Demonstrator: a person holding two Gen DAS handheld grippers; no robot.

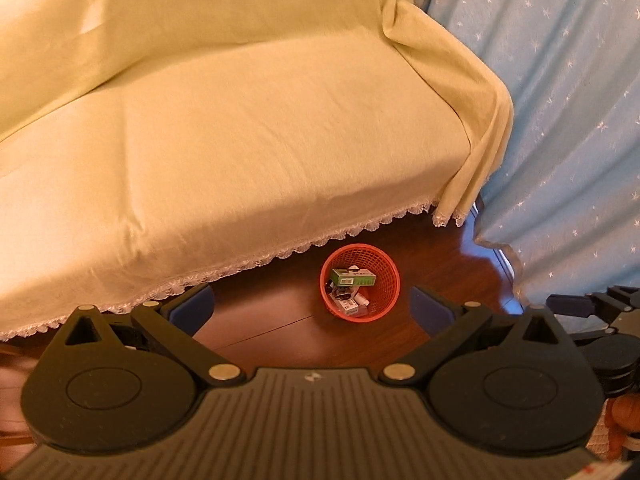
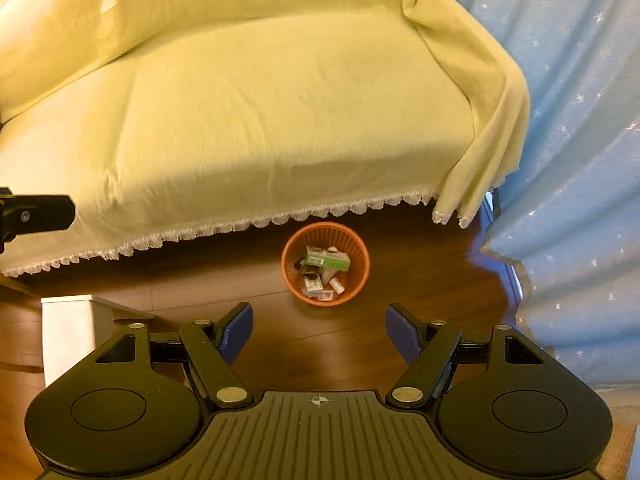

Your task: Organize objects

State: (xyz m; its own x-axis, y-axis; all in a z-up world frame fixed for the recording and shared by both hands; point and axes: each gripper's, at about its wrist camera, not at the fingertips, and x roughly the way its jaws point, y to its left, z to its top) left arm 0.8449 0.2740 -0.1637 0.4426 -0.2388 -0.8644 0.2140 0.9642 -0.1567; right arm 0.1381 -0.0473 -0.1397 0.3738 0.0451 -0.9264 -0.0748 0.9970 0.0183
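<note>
Below, an orange mesh basket [image 2: 325, 264] stands on the dark wood floor [image 2: 240, 280], just in front of the lace-edged hem of a pale yellow sofa cover [image 2: 260, 120]. Inside it lie a green-and-white carton [image 2: 328, 259] across the top and several smaller white packets [image 2: 314, 287] beneath; finer labels are too small to read. Seen from the right wrist, the basket sits at 12 o'clock from the right gripper [image 2: 319, 334], whose 2 blue pads stand apart with nothing between them. Seen from the left wrist, it sits at about 1 o'clock from the left gripper [image 1: 312, 306], its jaws likewise spread and empty. A blue star-print curtain [image 2: 580, 160] hangs at 3 o'clock, and a white box-like object [image 2: 68, 332] stands at 9 o'clock near the right gripper.

The sofa seat shows no loose items, so the sorting appears largely done. The risks from here are judged modest: the light basket could tip and spill if a descending claw clips its rim, the carton perched on top could slide out, and the 2 grippers, held close together, could knock each other.
</note>
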